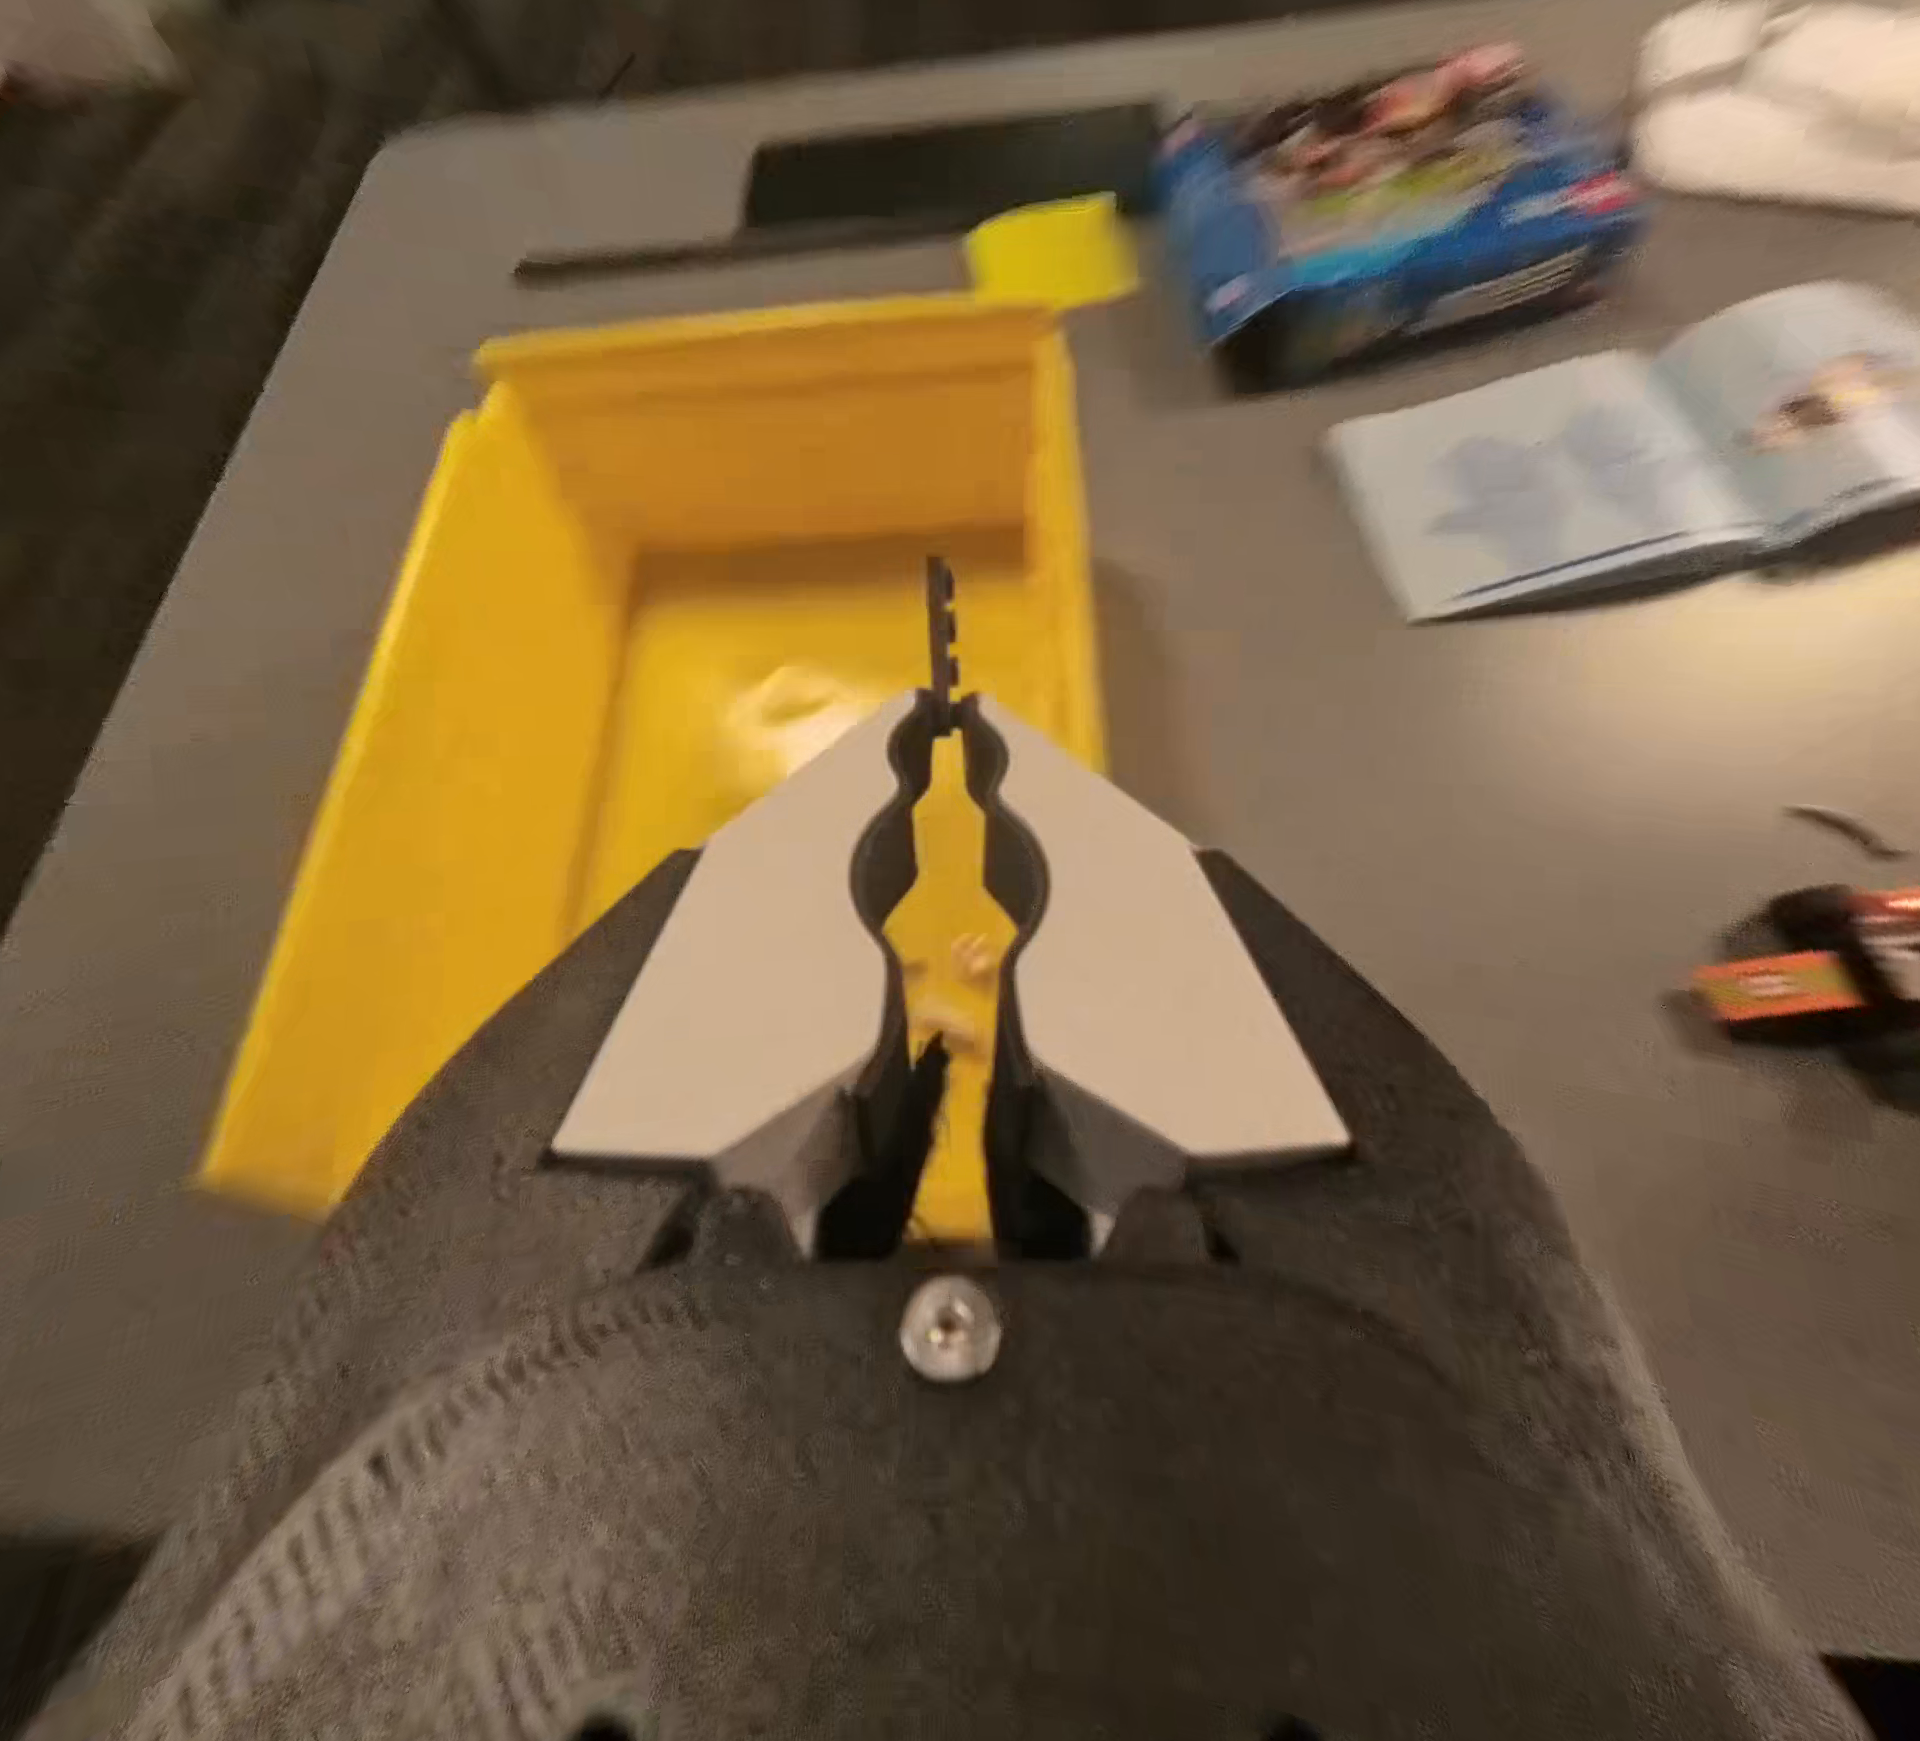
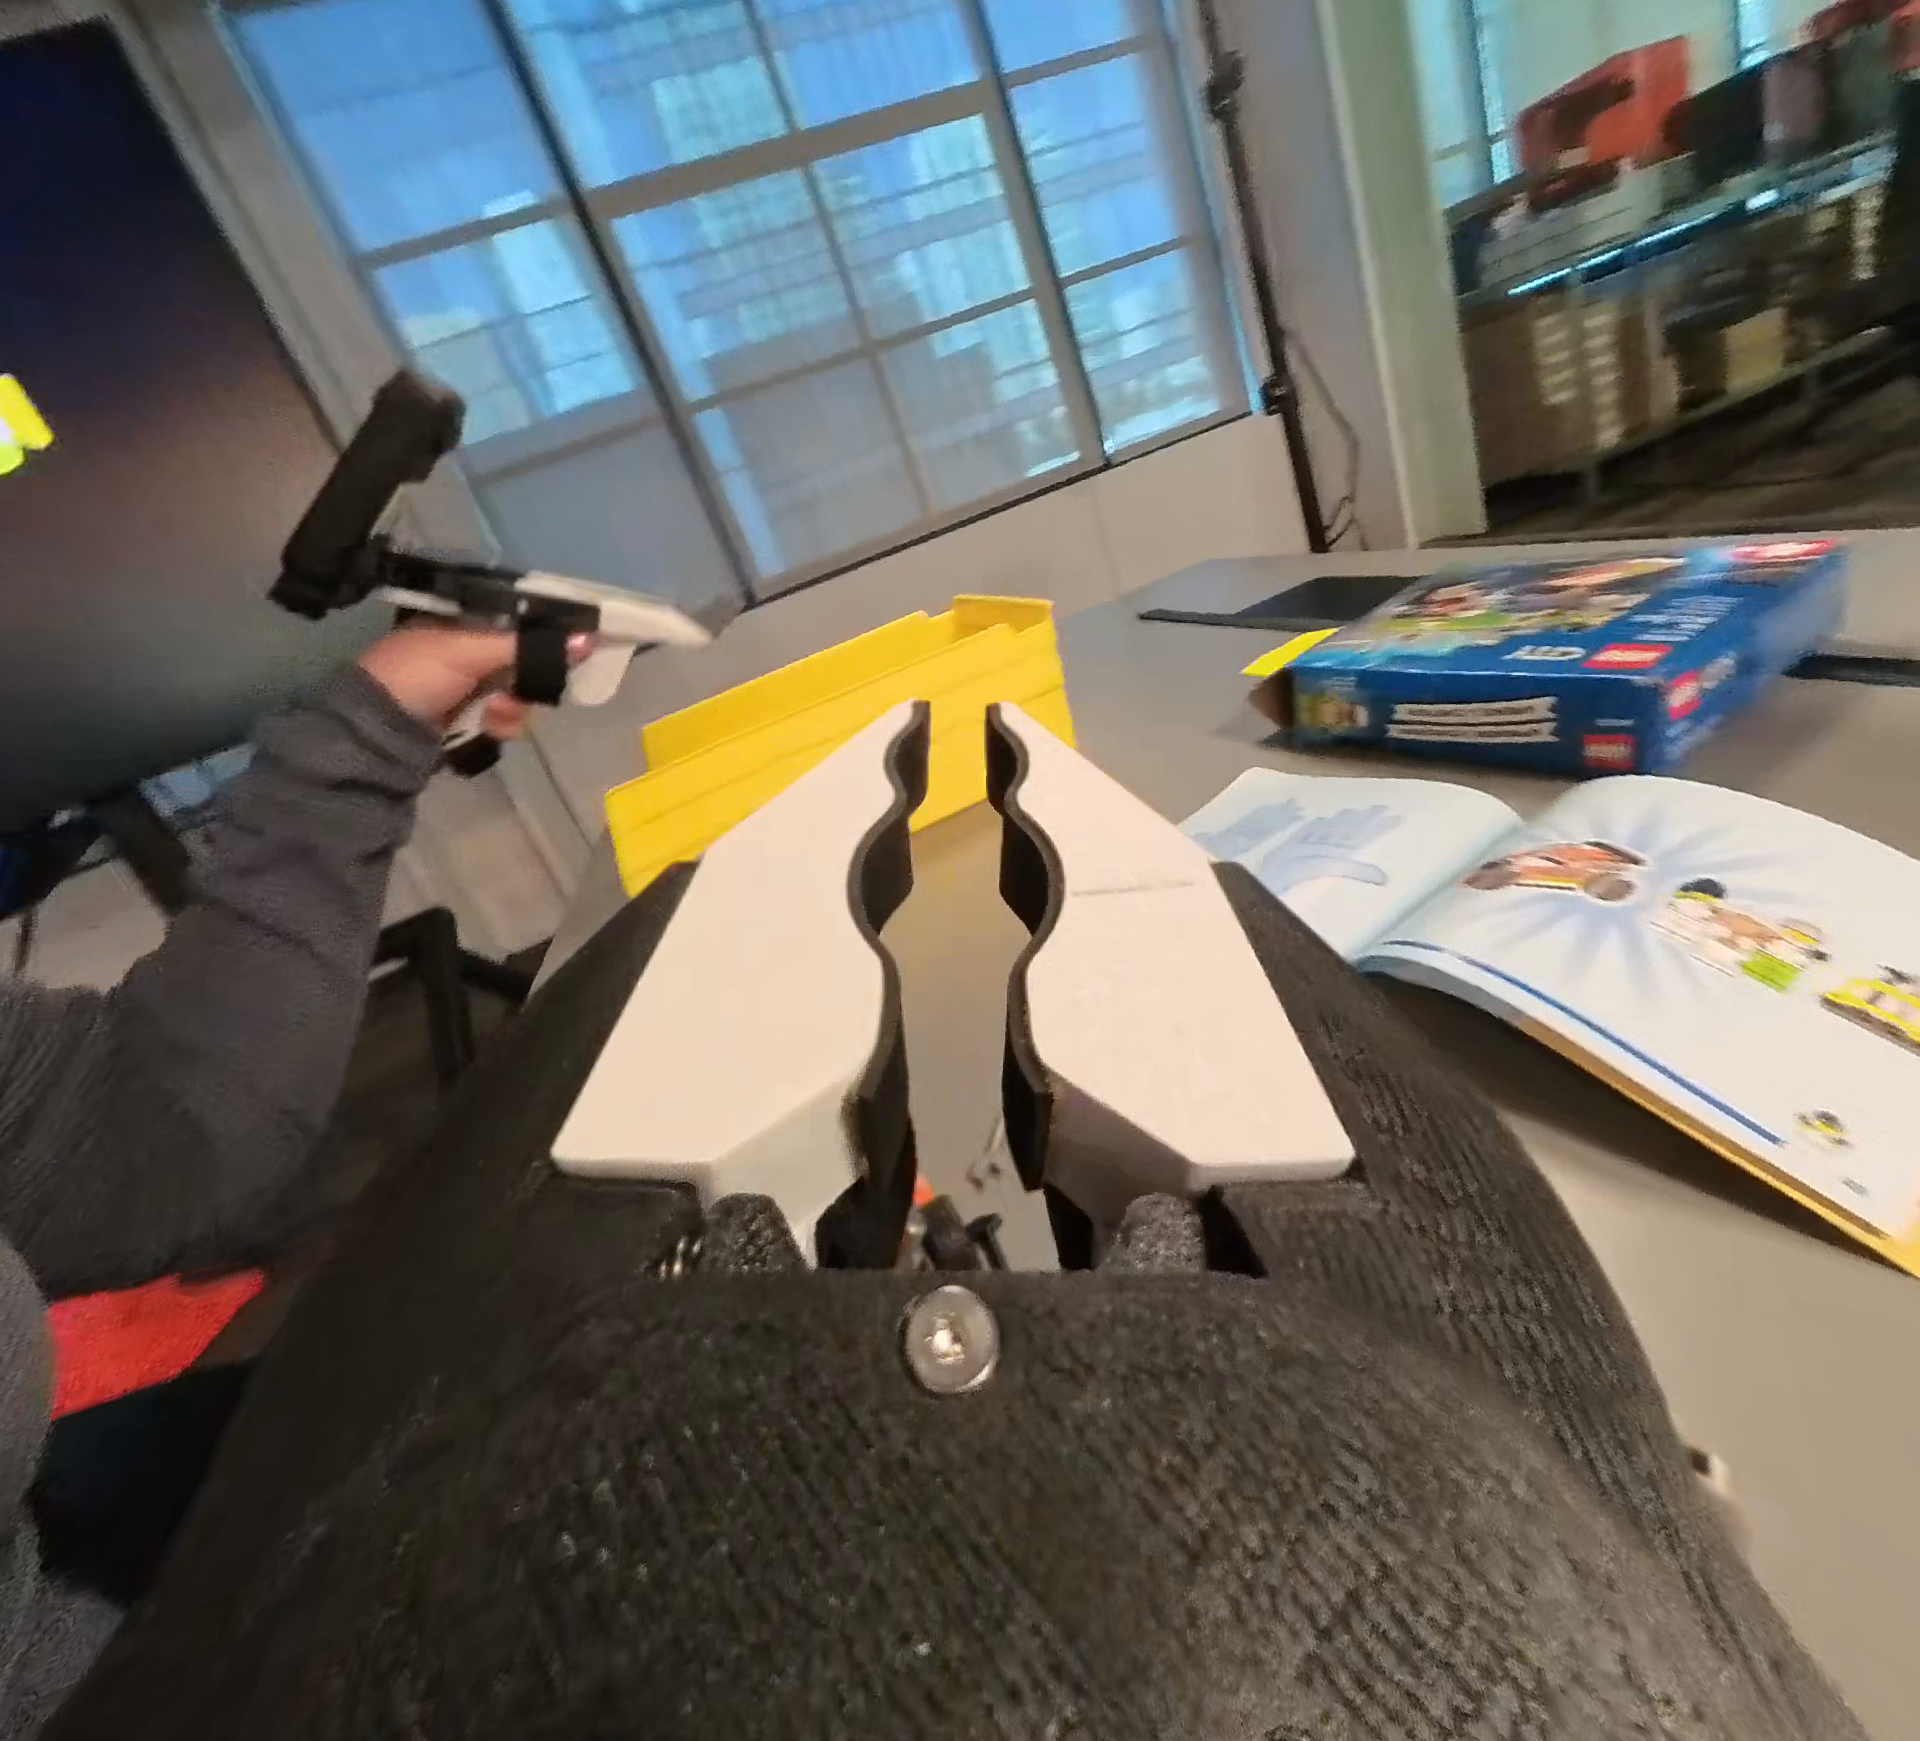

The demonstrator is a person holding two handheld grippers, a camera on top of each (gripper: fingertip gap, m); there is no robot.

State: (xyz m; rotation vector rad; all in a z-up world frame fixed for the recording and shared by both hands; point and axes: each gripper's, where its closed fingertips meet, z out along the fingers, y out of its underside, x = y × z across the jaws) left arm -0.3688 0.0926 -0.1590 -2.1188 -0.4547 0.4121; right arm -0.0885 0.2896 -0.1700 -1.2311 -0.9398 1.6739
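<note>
My left gripper (image 1: 943, 717) is shut on a thin dark studded plate piece (image 1: 940, 621), which sticks out past the fingertips edge-on. It hangs above the inside of a yellow open tray (image 1: 436, 756) on the grey table. The left gripper also shows in the right wrist view (image 2: 582, 611), held up by a hand in a grey sleeve, to the left of the tray (image 2: 831, 704). My right gripper (image 2: 956, 721) is open, with nothing between its fingers. It is low over the table, just in front of the tray's outer wall.
A blue toy box (image 1: 1392, 216) (image 2: 1558, 663) and an open booklet (image 1: 1621, 444) (image 2: 1558, 912) lie to the right. There are also white cloth (image 1: 1787, 102), a black flat slab (image 1: 945, 164), a small yellow part (image 1: 1049, 247) and orange-black pieces (image 1: 1829, 964). The table's left edge runs beside the tray.
</note>
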